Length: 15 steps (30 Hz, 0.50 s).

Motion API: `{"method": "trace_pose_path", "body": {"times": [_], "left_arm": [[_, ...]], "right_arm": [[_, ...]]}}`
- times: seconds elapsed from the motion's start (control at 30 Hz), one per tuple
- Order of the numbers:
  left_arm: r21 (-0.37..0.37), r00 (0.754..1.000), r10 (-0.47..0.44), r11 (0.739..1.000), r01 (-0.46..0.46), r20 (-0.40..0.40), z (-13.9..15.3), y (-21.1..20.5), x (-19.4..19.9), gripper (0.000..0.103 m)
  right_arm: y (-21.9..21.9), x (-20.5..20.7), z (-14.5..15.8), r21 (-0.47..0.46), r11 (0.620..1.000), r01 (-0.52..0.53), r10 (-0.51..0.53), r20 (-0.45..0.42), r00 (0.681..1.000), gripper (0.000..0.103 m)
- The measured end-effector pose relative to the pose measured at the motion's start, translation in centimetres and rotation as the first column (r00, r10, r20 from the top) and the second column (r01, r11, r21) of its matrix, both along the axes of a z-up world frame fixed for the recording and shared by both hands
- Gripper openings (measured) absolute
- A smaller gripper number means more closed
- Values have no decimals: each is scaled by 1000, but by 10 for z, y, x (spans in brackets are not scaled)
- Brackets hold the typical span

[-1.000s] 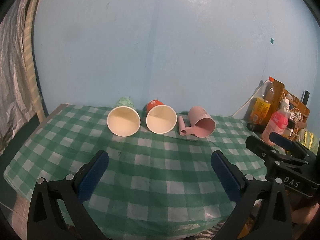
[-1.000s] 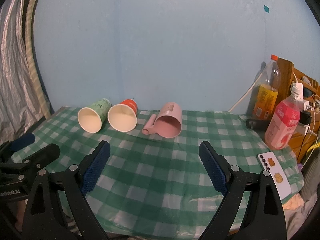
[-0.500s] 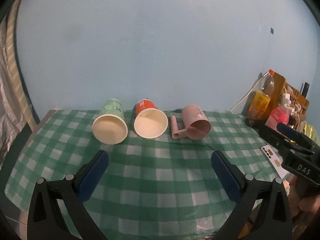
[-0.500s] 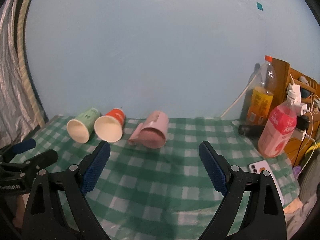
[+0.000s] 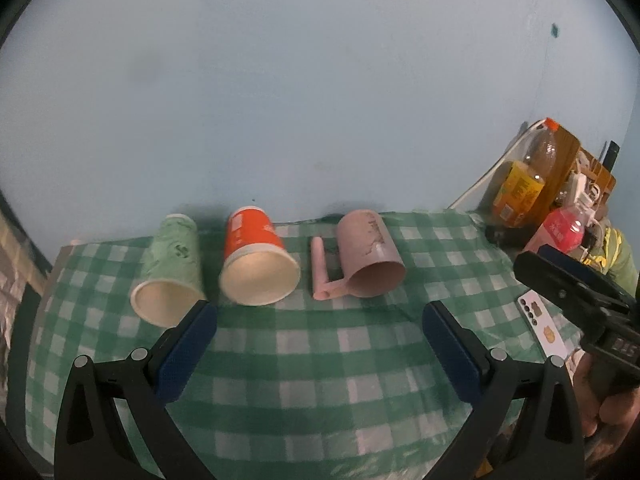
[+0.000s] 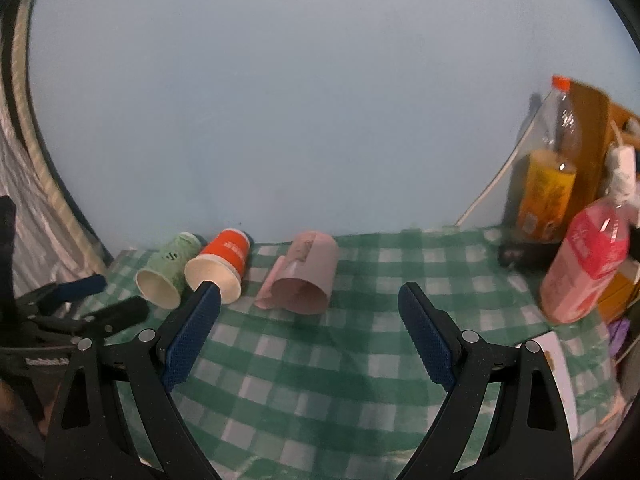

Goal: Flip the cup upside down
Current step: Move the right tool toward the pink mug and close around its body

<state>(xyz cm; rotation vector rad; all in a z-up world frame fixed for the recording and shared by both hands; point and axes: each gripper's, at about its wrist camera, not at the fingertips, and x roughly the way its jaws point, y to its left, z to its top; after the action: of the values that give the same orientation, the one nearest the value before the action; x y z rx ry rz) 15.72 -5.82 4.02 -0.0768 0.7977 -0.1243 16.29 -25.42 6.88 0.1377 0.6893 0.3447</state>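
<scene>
Three cups on their sides on green-checked worktop: green paper cup, orange paper cup, pink plastic handled mug. Left gripper, right gripper jaws spread, holding nothing.

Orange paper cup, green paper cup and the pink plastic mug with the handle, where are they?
Orange paper cup (image 5: pixel 251 235): left wrist view, on its orange side wall.
Green paper cup (image 5: pixel 174 251): left wrist view, on its patterned side.
Pink plastic mug (image 6: pixel 316 261): right wrist view, on its upper side wall.
</scene>
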Motion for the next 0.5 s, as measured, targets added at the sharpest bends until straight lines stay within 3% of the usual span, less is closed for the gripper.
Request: {"method": "trace_pose_path", "body": {"times": [0.27,0.5], "left_arm": [[-39,991,-19,999,14,-133,-13,-23,63,103],[-28,968,-31,999,24,-249,-37,-45,106,103]], "right_arm": [[-20,59,-11,148,989,20,5,-163,987,90],[-31,101,-33,217,976,33,33,-291,956,90]]}}
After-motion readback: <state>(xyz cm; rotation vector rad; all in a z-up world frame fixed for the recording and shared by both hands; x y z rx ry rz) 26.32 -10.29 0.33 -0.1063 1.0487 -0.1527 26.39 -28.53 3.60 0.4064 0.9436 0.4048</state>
